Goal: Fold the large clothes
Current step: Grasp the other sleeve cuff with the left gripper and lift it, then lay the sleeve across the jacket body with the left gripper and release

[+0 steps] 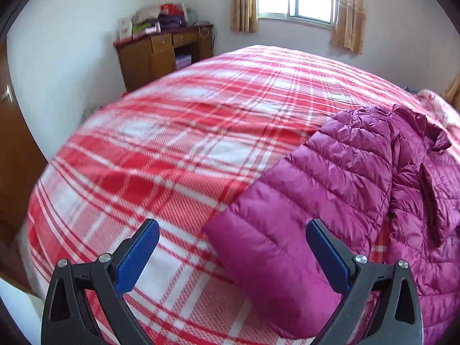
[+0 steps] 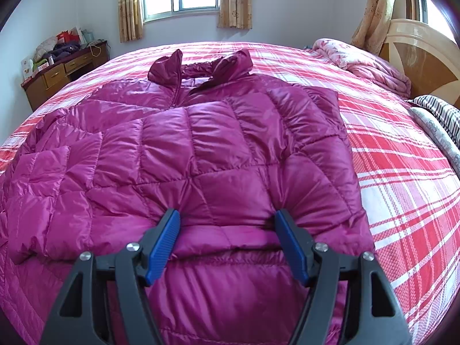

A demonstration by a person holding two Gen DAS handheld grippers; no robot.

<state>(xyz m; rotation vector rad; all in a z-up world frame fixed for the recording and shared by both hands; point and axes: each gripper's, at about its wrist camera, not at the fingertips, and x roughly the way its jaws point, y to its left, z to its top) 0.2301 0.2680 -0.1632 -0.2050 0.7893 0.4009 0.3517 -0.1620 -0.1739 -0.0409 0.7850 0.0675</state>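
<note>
A magenta quilted down jacket lies front-up on the bed, collar toward the window. Its right sleeve is folded across the chest, cuff end near the left. My right gripper is open, its blue pads either side of a puffed fold of the jacket near the hem, not closed on it. In the left wrist view the jacket's other sleeve stretches out over the bedspread, its cuff lying between the fingers of my open left gripper.
The bed has a red and white plaid cover. A pink quilt and striped bedding lie by the headboard. A wooden desk piled with things stands in the far corner. A door is at the left.
</note>
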